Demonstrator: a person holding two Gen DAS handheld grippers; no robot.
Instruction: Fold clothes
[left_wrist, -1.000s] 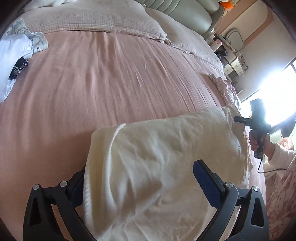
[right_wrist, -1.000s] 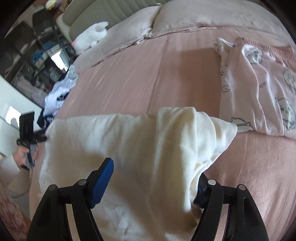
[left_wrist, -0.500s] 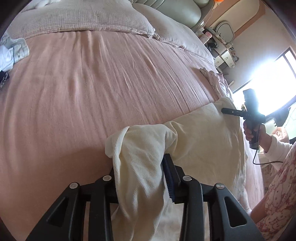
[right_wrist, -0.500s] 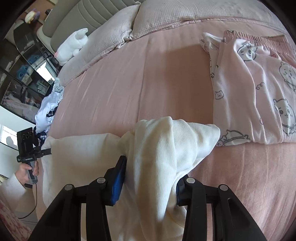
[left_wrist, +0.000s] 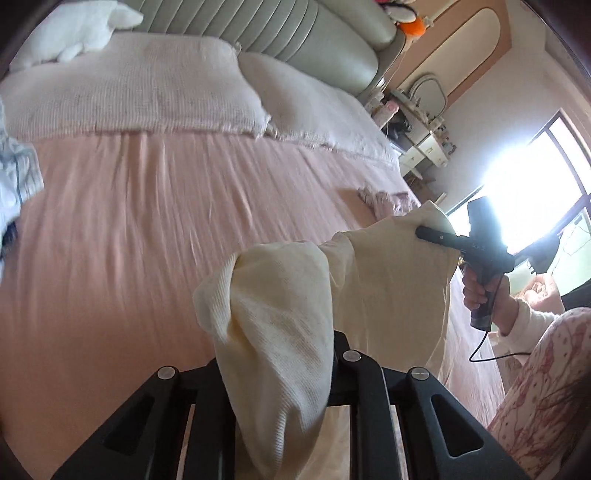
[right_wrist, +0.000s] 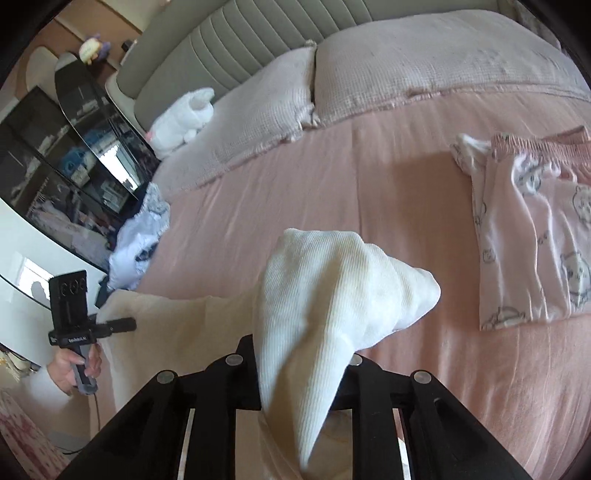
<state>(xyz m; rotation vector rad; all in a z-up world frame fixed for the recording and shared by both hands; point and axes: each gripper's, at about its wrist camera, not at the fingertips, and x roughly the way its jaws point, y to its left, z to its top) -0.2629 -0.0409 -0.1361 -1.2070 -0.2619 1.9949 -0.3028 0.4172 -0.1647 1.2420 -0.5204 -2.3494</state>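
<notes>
Cream ribbed garment (right_wrist: 332, 280), pink bedspread (left_wrist: 140, 221), pale checked pillows (right_wrist: 424, 66), grey-green headboard (left_wrist: 258, 26), pink bear-print pyjamas (right_wrist: 532, 229), black hand-held gripper (left_wrist: 275, 350).

Bedroom: bed (left_wrist: 147, 229) under pink cover with grey-green padded headboard (left_wrist: 295, 33) and two pale pillows (left_wrist: 129, 96) at its head edge, bright window (left_wrist: 535, 184) beyond, dark glass cabinet (right_wrist: 55, 155) opposite.

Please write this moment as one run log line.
left tool: closing on cream garment | right tool: closing on it | bed: below

two pillows (right_wrist: 424, 62), one plush toy (right_wrist: 181, 118)
</notes>
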